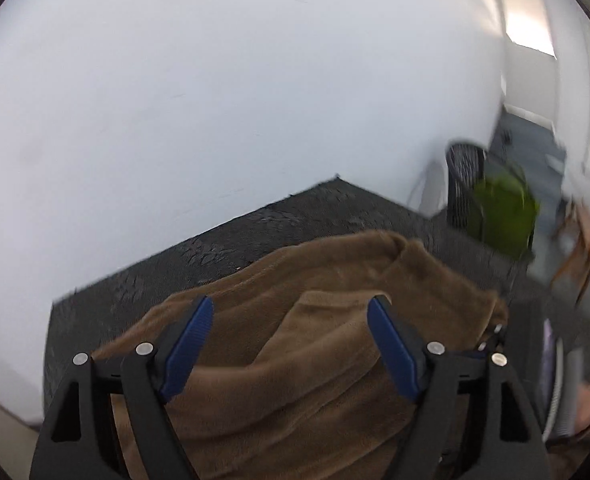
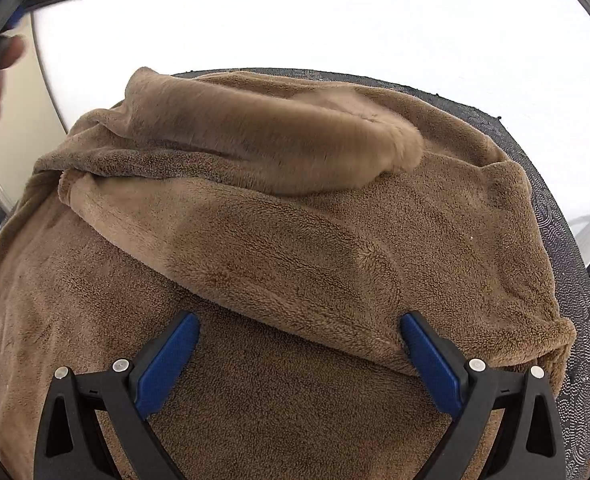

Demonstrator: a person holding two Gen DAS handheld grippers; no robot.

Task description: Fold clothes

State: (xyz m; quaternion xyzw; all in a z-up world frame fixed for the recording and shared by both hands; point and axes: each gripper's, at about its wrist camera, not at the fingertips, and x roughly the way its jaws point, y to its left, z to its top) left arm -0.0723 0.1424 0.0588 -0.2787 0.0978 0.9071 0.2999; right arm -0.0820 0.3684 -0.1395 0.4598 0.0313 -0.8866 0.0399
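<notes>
Blue pads on my right gripper (image 2: 299, 334) sit nearest, jaws spread wide, nothing between them. They hover low over the brown fleece garment (image 2: 279, 240), which lies bunched on a dark textured mat (image 2: 551, 216) over a white table (image 2: 335, 12). Left gripper (image 1: 291, 320) is also wide and empty, above the garment's near side w/ a raised fold showing between its fingers.

Just past my right pads a folded flap's edge runs diagonally across the cloth, from upper left down to lower right. Beyond it a thick rolled part, prob a sleeve or hood (can't tell which), lies across the top, blurred.

My read: fold is only started, cloth still lumpy, so the step in hand is getting a fresh grip on an edge. To do it well I'd:
- drop the right pads onto that flap edge, one pad under, one over, so I pinch one layer and not the whole stack
- take the left to a matching edge on its side, so both ends lift level
- close fully before lifting; plush fleece prob slips if pinched shallow
- pull taut, flatten the roll, then fold over

Farther out in the left view: a black mesh bin (image 1: 465, 184) and a green bag (image 1: 503, 216) on the floor, well apart from the mat; bg is blurred.
</notes>
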